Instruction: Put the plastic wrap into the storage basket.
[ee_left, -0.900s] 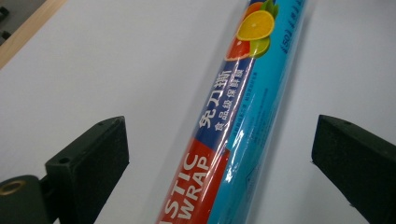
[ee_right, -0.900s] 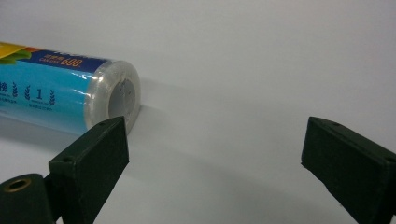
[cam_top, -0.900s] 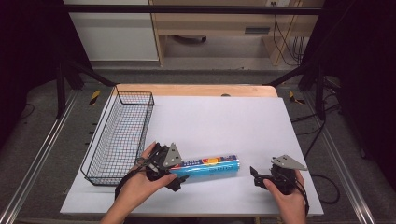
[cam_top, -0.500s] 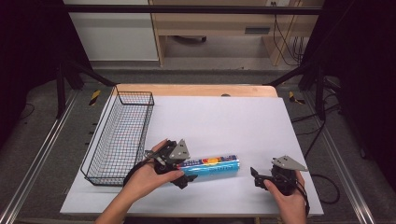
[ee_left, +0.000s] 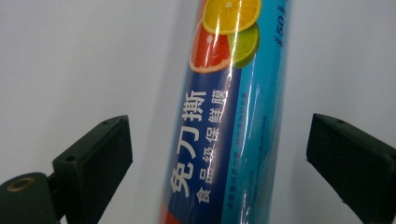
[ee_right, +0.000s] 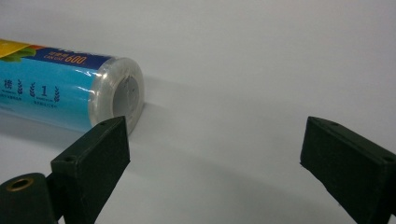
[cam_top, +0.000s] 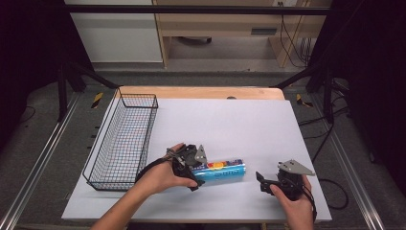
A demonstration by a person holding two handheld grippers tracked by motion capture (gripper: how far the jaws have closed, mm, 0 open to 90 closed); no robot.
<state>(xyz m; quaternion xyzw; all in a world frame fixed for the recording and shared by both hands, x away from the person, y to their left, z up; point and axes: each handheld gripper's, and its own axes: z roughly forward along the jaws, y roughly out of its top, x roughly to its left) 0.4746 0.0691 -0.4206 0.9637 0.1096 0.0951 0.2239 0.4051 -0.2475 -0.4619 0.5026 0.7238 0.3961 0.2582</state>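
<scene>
A blue cling-film roll with fruit pictures lies flat on the white table top, near its front edge. My left gripper is over the roll's left end. In the left gripper view the roll runs up between the open jaws of that gripper, with a gap on each side. My right gripper rests on the table to the right of the roll, open, pointing left. In the right gripper view the roll's clear-wrapped end sits just beyond the left jaw of that gripper.
A black wire basket stands along the table's left side, with nothing in it. A wooden edge borders the far side of the table. Metal rails run on the floor to both sides.
My left gripper has moved to the right, from beside the roll's left end to astride it. The roll and the right gripper have stayed in place.
</scene>
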